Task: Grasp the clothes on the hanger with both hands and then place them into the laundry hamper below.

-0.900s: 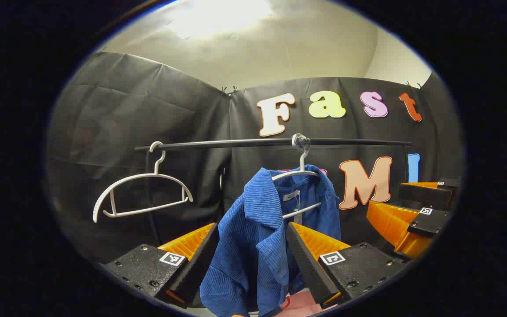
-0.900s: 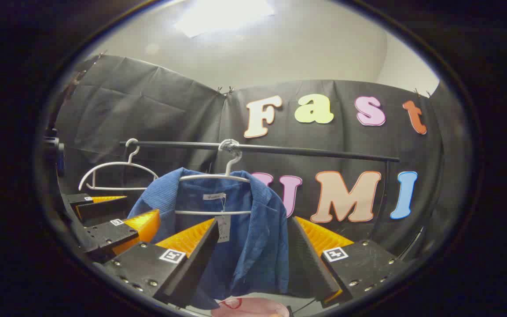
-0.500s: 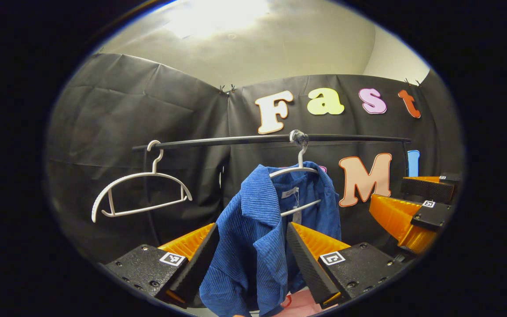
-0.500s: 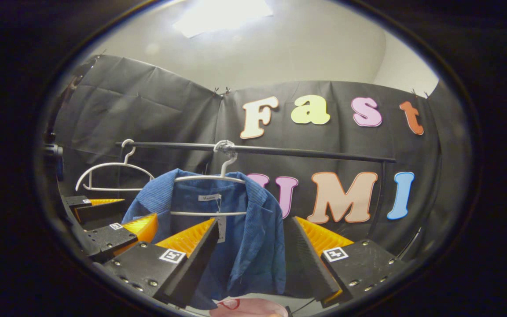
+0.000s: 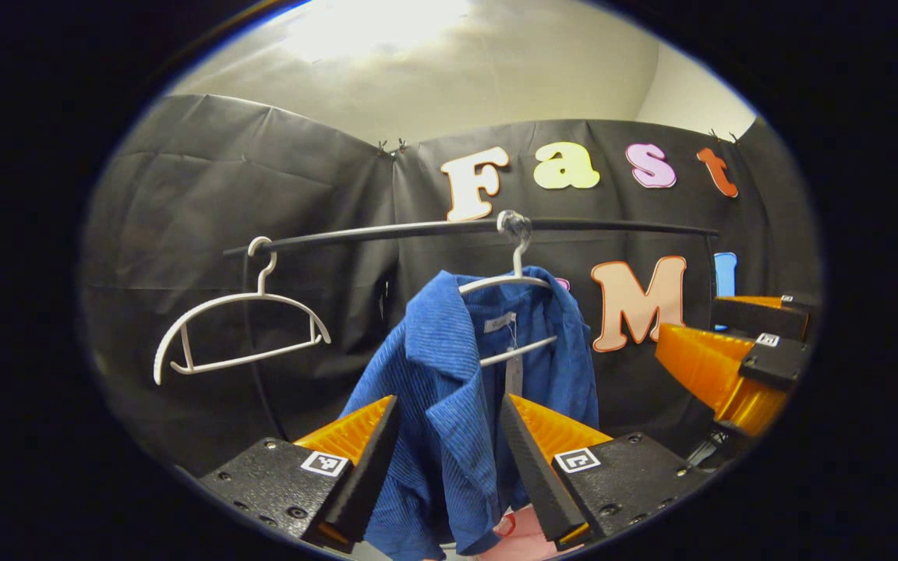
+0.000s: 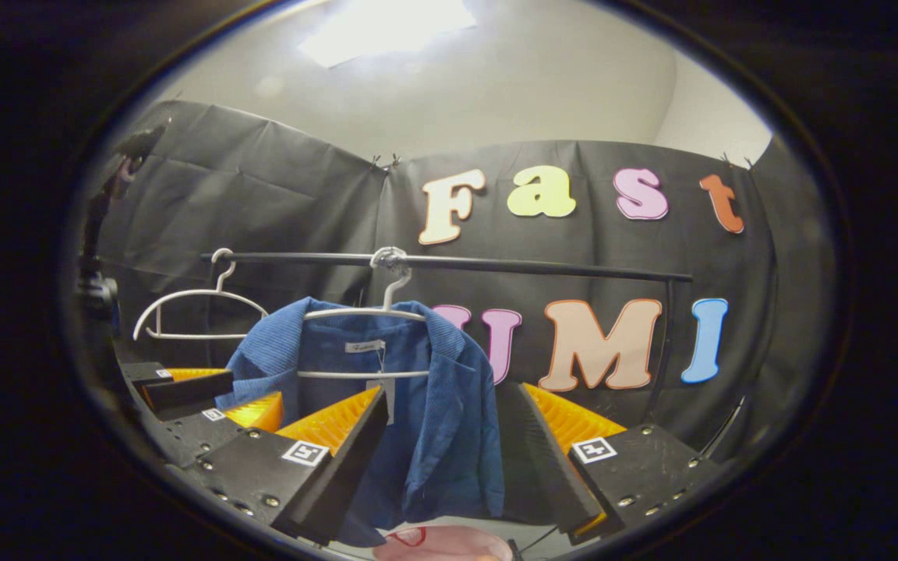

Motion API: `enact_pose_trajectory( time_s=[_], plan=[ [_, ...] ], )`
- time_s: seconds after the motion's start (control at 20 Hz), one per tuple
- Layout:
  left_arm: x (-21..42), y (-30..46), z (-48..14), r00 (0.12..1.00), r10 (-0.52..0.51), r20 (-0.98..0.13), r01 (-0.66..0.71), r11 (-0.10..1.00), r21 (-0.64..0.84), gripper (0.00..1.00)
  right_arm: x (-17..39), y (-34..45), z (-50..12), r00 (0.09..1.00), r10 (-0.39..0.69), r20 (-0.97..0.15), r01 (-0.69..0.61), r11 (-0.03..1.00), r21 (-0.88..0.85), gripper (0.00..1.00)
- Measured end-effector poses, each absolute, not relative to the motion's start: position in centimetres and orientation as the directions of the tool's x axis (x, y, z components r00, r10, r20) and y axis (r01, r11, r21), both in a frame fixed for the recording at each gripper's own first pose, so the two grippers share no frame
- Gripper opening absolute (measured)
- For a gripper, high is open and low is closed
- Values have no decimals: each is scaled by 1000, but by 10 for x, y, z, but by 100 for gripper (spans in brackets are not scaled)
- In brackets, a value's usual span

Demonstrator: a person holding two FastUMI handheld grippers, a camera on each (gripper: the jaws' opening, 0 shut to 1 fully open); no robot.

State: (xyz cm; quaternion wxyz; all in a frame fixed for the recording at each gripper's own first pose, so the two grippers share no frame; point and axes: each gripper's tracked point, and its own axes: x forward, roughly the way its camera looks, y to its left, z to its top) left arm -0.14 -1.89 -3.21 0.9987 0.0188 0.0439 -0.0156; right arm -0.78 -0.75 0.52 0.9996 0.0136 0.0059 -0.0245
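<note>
A blue corduroy jacket point(image 5: 449, 382) hangs on a white hanger point(image 5: 508, 279) from a black rail point(image 5: 387, 231). My left gripper point(image 5: 447, 456) is open, and the jacket's left front panel hangs in the gap between its fingers without being pressed. In the right gripper view the jacket point(image 6: 433, 413) faces me on its hanger point(image 6: 363, 313). My right gripper point(image 6: 443, 448) is open around the jacket's right front, fingers apart from the cloth. The pink rim of the hamper point(image 6: 441, 541) shows below the jacket. The other gripper appears at the right point(image 5: 730, 366) and at the left point(image 6: 207, 397).
An empty white hanger point(image 5: 238, 327) hangs at the rail's left end, also seen in the right gripper view point(image 6: 196, 304). The rail's upright post point(image 6: 663, 343) stands at the right. Black cloth walls close the booth behind.
My left gripper has come closer to the jacket and its fingers stand slightly nearer each other. The jacket's left front now sits deeper in the gap. My right gripper has barely moved.
</note>
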Motion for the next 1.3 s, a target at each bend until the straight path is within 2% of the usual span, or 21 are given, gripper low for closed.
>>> enact_pose_trajectory(
  time_s=[0.2, 0.35, 0.65, 0.8, 1.3],
  plan=[
    [11, -16, -57, 992, 0, -130, 9, 997, 71, 75, -11, -12, 6, 998, -59, -15, 59, 998, 27, 98],
    [23, -12, -74, 986, 16, -167, -2, 996, 85, 64, -14, -12, 2, 998, -62, -24, 63, 998, 31, 97],
    [27, 7, -83, 977, 62, -202, -43, 995, 94, 7, -5, -16, -9, 998, -54, -36, 55, 998, 14, 98],
    [26, 5, -81, 979, 40, -201, -21, 995, 95, 4, 5, -13, -14, 999, -35, -35, 35, 999, 14, 98],
    [21, 4, -70, 983, -2, -186, 15, 997, 73, 3, 78, -2, -25, 999, 23, -29, -23, 1000, 12, 98]
  ],
)
